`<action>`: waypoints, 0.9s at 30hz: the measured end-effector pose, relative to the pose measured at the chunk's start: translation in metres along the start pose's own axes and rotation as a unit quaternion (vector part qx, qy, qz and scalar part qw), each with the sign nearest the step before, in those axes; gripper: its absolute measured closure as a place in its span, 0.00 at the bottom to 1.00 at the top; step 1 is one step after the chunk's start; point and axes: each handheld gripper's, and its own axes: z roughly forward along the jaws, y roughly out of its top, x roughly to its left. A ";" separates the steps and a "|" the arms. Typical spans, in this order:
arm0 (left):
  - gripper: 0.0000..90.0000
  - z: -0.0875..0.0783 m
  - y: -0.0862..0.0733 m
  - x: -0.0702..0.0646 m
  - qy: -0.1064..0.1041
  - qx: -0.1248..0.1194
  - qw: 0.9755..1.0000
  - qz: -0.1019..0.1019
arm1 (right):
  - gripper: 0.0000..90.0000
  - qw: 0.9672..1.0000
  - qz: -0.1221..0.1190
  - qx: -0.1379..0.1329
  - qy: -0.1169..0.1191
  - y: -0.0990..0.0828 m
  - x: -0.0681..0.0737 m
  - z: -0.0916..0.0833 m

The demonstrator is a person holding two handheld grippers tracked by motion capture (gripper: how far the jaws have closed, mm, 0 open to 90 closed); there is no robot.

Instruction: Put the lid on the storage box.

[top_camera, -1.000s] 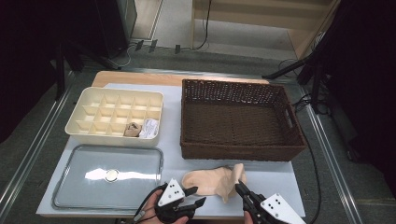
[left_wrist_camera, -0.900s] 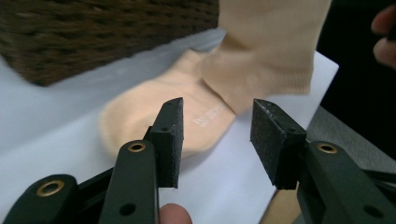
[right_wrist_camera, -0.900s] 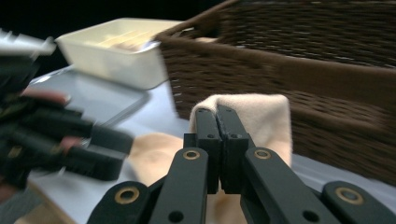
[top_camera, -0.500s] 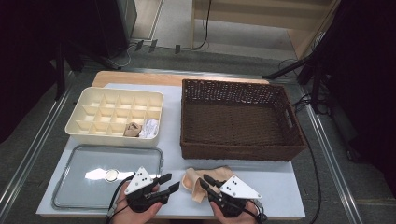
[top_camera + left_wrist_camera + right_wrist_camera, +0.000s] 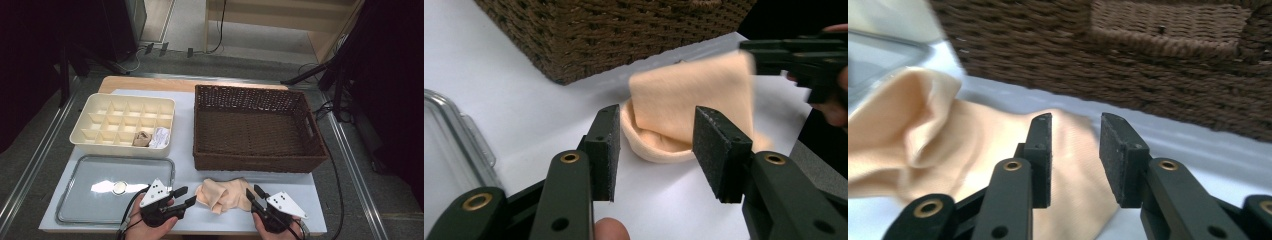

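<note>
Crumpled peach cloth flanked by two claws in front of the basket

Nearest the bench [image 5: 300, 180] edge, the left claw [image 5: 184, 196] is held apart just left of the crumpled peach fabric cloth [image 5: 225, 194], nothing between its jaws. The right claw [image 5: 253, 194] is seen at the cloth's right edge, its jaws just opened and standing apart over the fabric without pressing it. Just behind the cloth stands the dark brown woven wicker basket [image 5: 255, 164]. Left of the basket lie a clear plastic lid [image 5: 85, 170] and, farther back, a cream compartment tray [image 5: 90, 120].
</note>
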 end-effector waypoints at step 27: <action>0.61 0.024 0.007 -0.006 -0.006 0.018 1.000 0.006 | 0.70 0.982 -0.098 -0.004 0.164 -0.046 0.089 0.006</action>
